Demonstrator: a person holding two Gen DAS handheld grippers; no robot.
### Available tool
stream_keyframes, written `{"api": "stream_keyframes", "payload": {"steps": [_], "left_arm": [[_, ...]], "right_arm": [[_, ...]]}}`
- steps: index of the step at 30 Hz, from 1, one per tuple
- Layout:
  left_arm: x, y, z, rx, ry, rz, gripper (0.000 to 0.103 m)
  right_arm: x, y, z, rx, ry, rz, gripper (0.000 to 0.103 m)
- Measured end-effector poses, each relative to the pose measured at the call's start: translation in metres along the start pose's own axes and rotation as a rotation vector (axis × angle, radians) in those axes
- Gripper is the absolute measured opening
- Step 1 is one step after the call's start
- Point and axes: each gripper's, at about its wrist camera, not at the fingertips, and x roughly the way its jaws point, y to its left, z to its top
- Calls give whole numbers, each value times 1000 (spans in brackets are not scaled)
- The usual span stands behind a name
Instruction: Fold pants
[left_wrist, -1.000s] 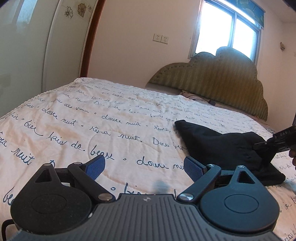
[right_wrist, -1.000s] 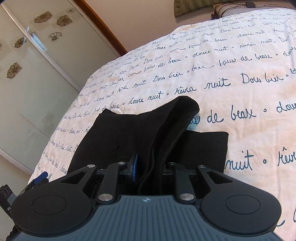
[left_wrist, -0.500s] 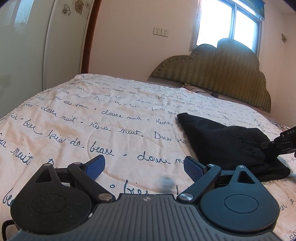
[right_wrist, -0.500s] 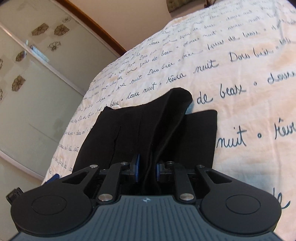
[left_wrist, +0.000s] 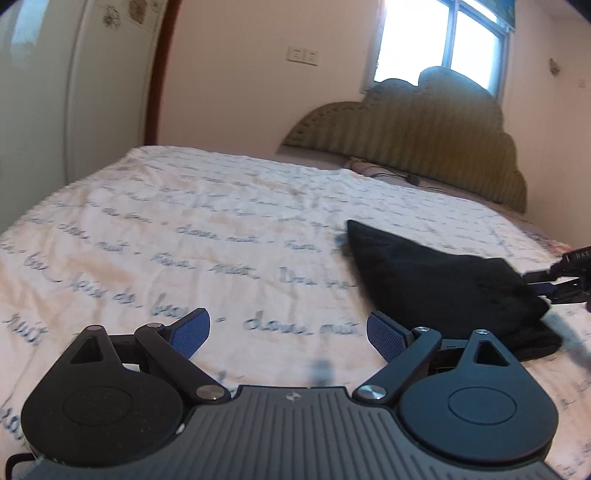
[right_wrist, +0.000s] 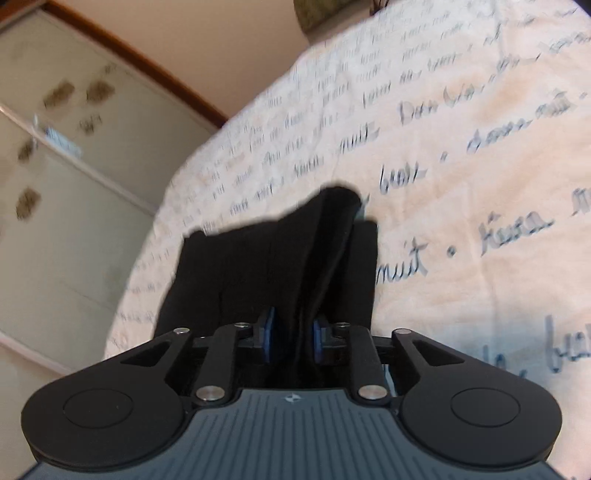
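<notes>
Black pants (right_wrist: 273, 266) folded on bed (right_wrist: 461, 177). R tongs (right_wrist: 293, 338) opening, fabric ridge btwn pads, contact unclear. L tongs (left_wrist: 286, 328) released, empty.

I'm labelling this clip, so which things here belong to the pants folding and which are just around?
Job:
black pants, fold between opening jaws
right gripper
left gripper, open, empty
bedspread

Around:
headboard
window
wall sockets
wardrobe doors

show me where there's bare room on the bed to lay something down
The quilt lies bare from the wardrobe-side edge to the black pants, and in front of the open left tongs. It is crowded at the pants, where the right tongs are opening with a fold of cloth between their pads.
</notes>
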Motion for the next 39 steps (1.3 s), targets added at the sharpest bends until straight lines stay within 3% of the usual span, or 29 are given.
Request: {"api": "stream_keyframes", "payload": {"steps": [2,7,11,17,19,21,24,26,29,32,35,39], "left_arm": [[11,-1,10,-58,34,-90,94],[72,17,33,-329,196,-255,94],[125,31,35,-531,346,-350,93],[151,26,47,-580,382,-419,94],[158,19,49,-577,399,-429,90],[167,6,51,-524,403,-397,75],[178,-19,56,-429,402,-352,66],[182,-36,60,-333,419,-260,38],[171,-55,65,-224,409,-183,26],[159,-69,65,-114,375,-137,26],[166,-69,55,-114,383,-119,29],[165,-68,51,-120,366,-109,29]], "right_arm": [[-13,-6,5,23,-35,25,55],[-2,-19,20,65,54,-62,55],[27,-27,16,110,163,-40,55],[43,-29,19,142,165,21,57],[47,-23,19,79,159,-10,39],[50,-15,20,32,155,-26,36],[49,-9,22,-11,157,-43,33],[47,-2,24,-60,152,-57,27],[36,16,27,-150,121,-65,19],[28,25,30,-203,101,-51,19],[46,-2,28,-141,156,-91,19],[45,-32,20,8,118,11,24]]}}
